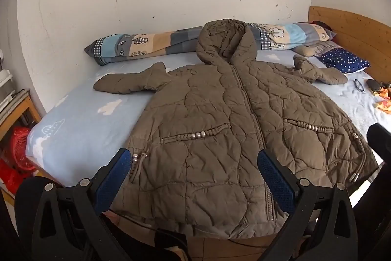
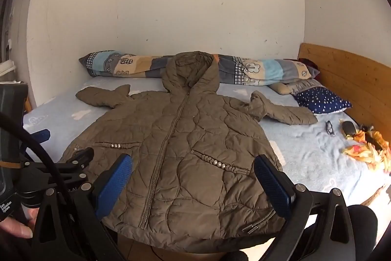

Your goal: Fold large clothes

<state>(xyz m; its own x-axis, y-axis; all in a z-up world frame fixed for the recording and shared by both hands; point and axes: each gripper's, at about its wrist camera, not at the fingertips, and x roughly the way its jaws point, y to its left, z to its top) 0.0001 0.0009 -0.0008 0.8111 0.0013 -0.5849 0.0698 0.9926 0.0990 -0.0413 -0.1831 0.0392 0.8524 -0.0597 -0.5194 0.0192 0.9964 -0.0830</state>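
A brown quilted hooded jacket (image 1: 220,119) lies flat and zipped on the light blue bed (image 1: 80,124), hood toward the wall, both sleeves spread out, hem hanging over the near edge. It also shows in the right wrist view (image 2: 185,153). My left gripper (image 1: 195,163) is open and empty above the hem's left half. My right gripper (image 2: 193,170) is open and empty above the hem's right half. The left gripper also appears at the left of the right wrist view (image 2: 61,163).
A rolled patchwork quilt (image 1: 151,43) lies along the wall. A star-print pillow (image 2: 322,99) and wooden headboard (image 2: 347,75) are at the right. Glasses (image 2: 329,127), a dark case (image 2: 349,129) and an orange cloth (image 2: 369,148) lie on the bed's right. A red basket (image 1: 20,148) stands at the left.
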